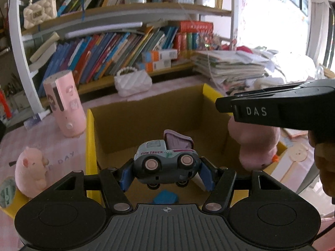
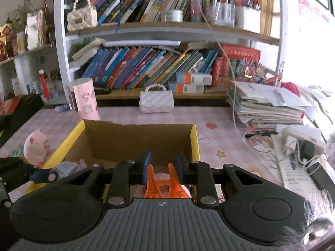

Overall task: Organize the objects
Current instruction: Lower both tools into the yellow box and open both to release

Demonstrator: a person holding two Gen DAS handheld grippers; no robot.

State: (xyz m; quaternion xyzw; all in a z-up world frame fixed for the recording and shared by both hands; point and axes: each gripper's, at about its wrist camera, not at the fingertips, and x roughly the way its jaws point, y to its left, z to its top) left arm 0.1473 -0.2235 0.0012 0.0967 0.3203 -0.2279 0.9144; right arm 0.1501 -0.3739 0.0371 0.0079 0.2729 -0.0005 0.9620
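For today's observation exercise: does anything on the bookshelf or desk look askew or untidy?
Yes. The lower-shelf books lean steeply sideways rather than standing upright, with a few lying flat on top. The paper stack at the desk's right is ragged, sheets jutting out unevenly.

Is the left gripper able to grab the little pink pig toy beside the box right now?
Probably not yet. The left gripper is already shut on the toy truck above the yellow box, so its jaws are full. The pink pig toy sits outside the box with nothing covering it.

Grey-blue toy truck (image 1: 165, 163) tipped sideways above open yellow cardboard box (image 1: 146, 113), pink plush toy (image 1: 255, 144), possibly orange-footed, alongside
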